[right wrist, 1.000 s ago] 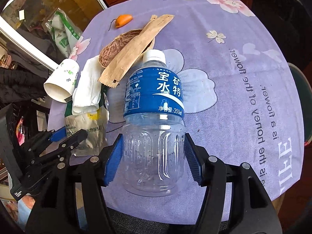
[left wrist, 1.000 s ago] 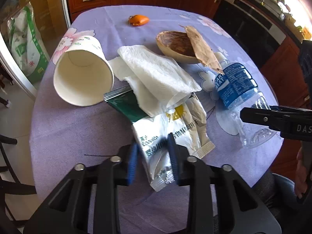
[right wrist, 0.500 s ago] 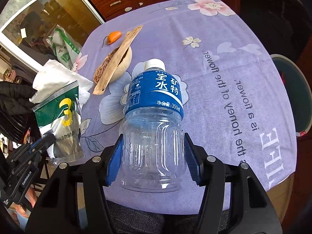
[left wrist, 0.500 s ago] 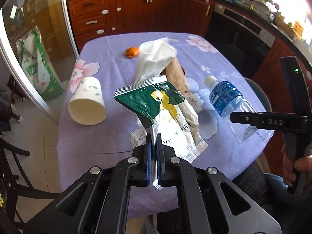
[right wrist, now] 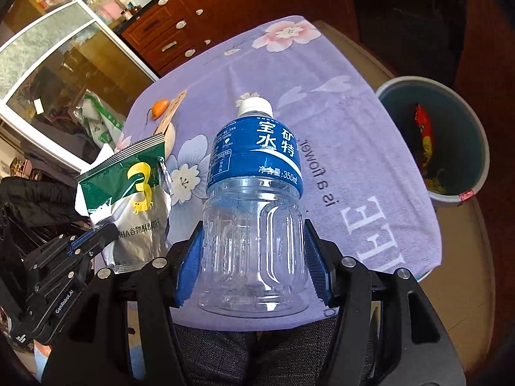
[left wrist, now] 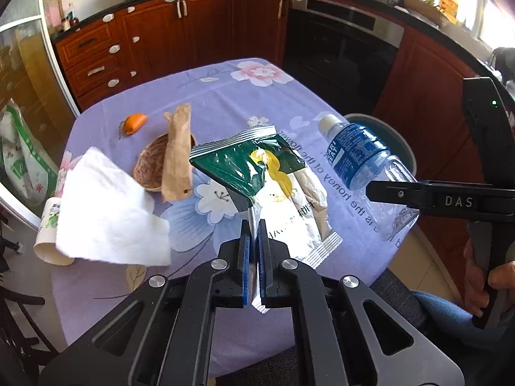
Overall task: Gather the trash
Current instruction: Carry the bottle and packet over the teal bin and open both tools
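I am pinching the green snack packet (left wrist: 257, 173) in my left gripper (left wrist: 253, 251) and clamping the empty water bottle (right wrist: 254, 212) in my right gripper (right wrist: 252, 270), both raised above the table (left wrist: 225, 103).

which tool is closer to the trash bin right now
Right. The right tool, shut on the bottle, is on the side of the table beside the bin. The left tool, gripping the snack packet, is farther away.

Two grippers, left gripper (left wrist: 253, 251) and right gripper (right wrist: 252, 263), are showing. One bottle (right wrist: 254, 199), one snack bag (left wrist: 273, 189), one tissue (left wrist: 109, 212), one paper cup (left wrist: 48, 231), one brown paper sleeve (left wrist: 177, 157), one bowl (left wrist: 149, 167), one bin (right wrist: 457, 141) and one small orange thing (left wrist: 135, 122), maybe fruit, are showing.
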Demonstrator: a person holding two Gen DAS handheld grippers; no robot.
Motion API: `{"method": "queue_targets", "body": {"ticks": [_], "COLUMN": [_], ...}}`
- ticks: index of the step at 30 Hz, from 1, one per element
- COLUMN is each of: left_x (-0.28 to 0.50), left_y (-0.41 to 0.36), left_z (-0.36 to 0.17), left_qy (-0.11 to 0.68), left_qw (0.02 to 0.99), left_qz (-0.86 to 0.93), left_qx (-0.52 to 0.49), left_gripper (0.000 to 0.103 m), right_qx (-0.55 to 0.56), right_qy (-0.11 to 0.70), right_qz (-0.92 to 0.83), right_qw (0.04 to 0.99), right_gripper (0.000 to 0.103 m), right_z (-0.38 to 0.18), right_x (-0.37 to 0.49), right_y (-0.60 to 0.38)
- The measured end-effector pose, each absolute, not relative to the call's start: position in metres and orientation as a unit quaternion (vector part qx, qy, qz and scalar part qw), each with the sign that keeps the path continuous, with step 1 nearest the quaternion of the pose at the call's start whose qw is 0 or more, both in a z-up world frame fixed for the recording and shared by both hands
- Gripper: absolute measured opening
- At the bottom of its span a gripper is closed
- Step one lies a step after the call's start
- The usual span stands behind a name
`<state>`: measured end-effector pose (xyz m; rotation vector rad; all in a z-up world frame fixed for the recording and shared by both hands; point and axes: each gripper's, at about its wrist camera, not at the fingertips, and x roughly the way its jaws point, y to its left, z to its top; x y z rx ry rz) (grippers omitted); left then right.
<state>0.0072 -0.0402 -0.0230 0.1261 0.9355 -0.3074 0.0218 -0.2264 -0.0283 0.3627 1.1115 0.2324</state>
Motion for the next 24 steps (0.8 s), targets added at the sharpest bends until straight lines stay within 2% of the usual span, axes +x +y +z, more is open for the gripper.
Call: {"method": "queue_targets", "body": {"ticks": [13,24], "left_x": [0.020,0.054], "left_y": [-0.059,-0.111], "left_z": [-0.031,-0.001], "left_qy": [0.446,0.415], "left_qw": [0.877,0.882], "left_qz": [-0.169,-0.212], "left_qx": [0.063,0.075], "left_gripper": [0.005,0.005], "right_qx": [0.171,0.182], "right_qy": [0.525,0.475], "right_qz": [0.097,0.058], "right_qw": [0.828,0.859], "right_gripper": [0.056,0.056], "right_z": [-0.034,0.002], "right_x": [0.026,0.032], "right_y": [-0.232,-0.279]}}
